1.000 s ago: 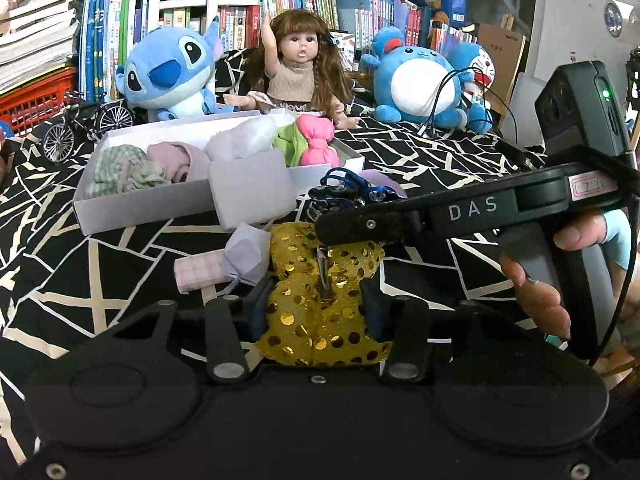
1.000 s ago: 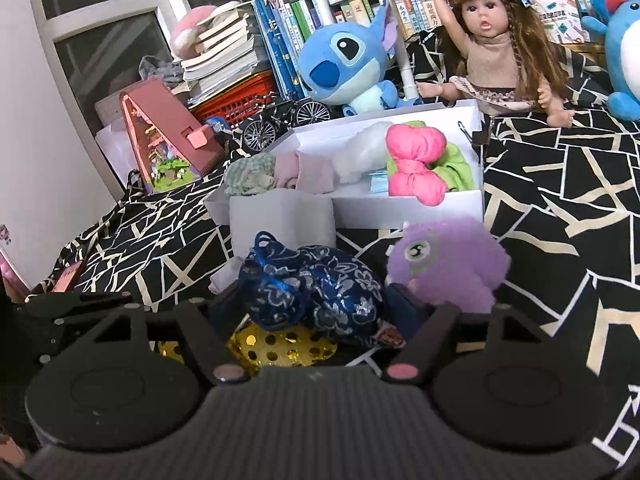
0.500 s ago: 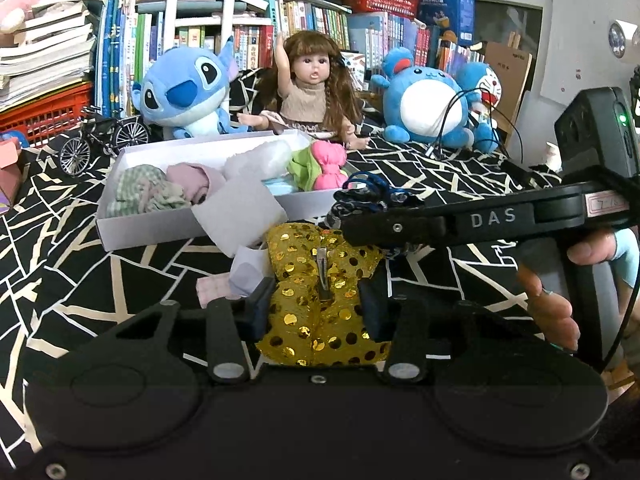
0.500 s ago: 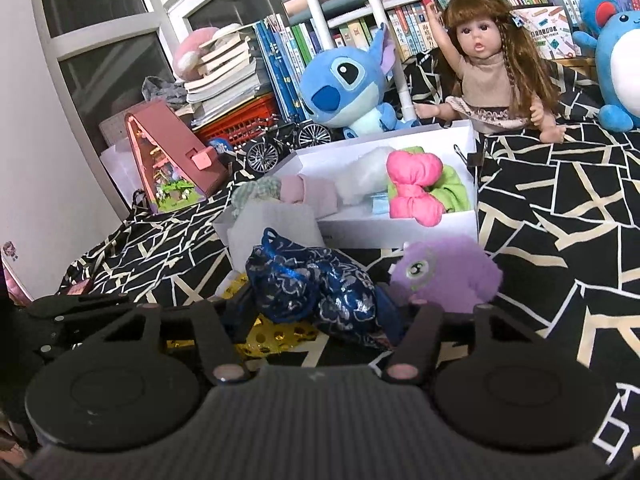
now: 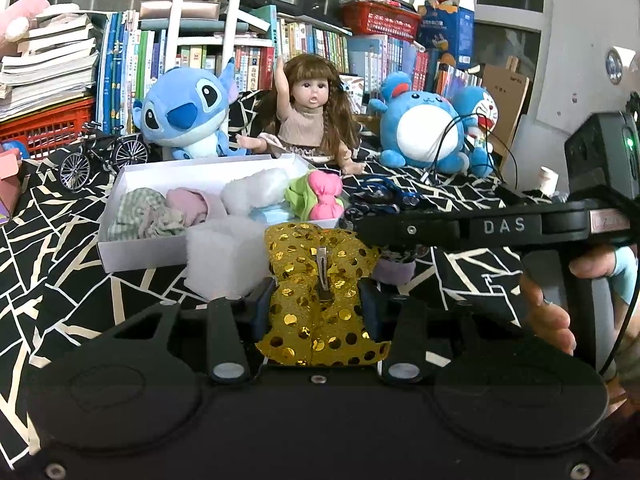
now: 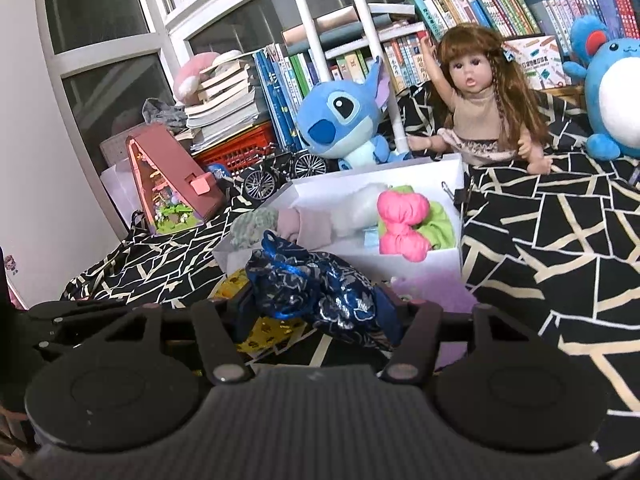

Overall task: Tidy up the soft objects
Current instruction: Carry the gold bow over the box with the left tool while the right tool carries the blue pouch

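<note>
Two grippers, each clamped on a soft bow just short of the white box [image 5: 140, 258].
Left gripper [image 5: 316, 308] pinches the gold sequin bow [image 5: 320, 276] narrowly; right gripper [image 6: 320, 312] grips the blue brocade bow [image 6: 316, 292] between its pads. Only the left view shows the person's hand [image 5: 560, 312]; only the right shows the purple plush [image 6: 436, 296] before the box's near edge.

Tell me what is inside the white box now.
The white box holds a pink bow on a green cloth, a white fluffy piece, a pale pink cloth and a grey-green checked cloth. These cover the bottom of the box.
</note>
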`<state>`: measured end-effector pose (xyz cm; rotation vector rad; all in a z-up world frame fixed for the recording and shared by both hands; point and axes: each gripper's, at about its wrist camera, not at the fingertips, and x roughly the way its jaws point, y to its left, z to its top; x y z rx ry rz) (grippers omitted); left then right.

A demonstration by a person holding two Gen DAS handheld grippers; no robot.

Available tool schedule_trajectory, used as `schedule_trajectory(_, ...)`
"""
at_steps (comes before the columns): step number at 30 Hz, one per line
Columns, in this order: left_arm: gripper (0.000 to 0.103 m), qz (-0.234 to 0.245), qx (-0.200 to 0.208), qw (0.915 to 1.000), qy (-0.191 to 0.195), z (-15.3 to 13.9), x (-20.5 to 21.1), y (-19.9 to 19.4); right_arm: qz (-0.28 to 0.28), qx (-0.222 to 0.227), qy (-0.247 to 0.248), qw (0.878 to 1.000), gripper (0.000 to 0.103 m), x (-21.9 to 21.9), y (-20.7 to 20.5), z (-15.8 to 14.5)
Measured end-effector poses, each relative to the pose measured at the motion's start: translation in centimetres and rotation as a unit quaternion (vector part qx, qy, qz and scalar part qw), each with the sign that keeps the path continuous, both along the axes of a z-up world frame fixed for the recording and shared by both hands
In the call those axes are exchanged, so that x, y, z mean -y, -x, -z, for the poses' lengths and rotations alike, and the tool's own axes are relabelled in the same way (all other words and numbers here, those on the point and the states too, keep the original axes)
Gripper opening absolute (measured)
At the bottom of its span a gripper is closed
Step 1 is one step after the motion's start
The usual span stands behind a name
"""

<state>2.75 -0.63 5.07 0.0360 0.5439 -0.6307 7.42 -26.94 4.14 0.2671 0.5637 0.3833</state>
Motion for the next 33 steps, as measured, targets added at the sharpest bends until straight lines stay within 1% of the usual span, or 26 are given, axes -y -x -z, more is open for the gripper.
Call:
schedule_trajectory(7, 0.042, -0.014, 0.005, 0.9998, 0.012, -0.8, -0.4, -0.7, 0.011, 0.010, -0.001, 1.000, 0.063, 0.4, 0.1, -0.4)
schedule_trajectory(18, 0.042, -0.043, 0.024, 0.9985, 0.025, -2.4, -1.4, -2.4, 0.025, 0.028, 0.004, 0.999, 0.063, 0.8, 0.1, -1.3)
schedule_trajectory(23, 0.042, -0.064, 0.027, 0.9969, 0.037, -3.1, -2.3, -3.6, 0.030, 0.039, 0.008, 0.999, 0.063, 0.8, -0.2, -2.0)
schedule_trajectory(29, 0.042, -0.088, 0.034, 0.9946, 0.043, -4.0, -3.3, -5.3, 0.038, 0.055, 0.011, 0.998, 0.062, 1.0, -0.8, -3.0)
schedule_trajectory(33, 0.042, -0.104, 0.030, 0.9928, 0.052, -4.6, -4.0, -6.7, 0.040, 0.060, 0.010, 0.997, 0.061, 1.0, -1.5, -3.5)
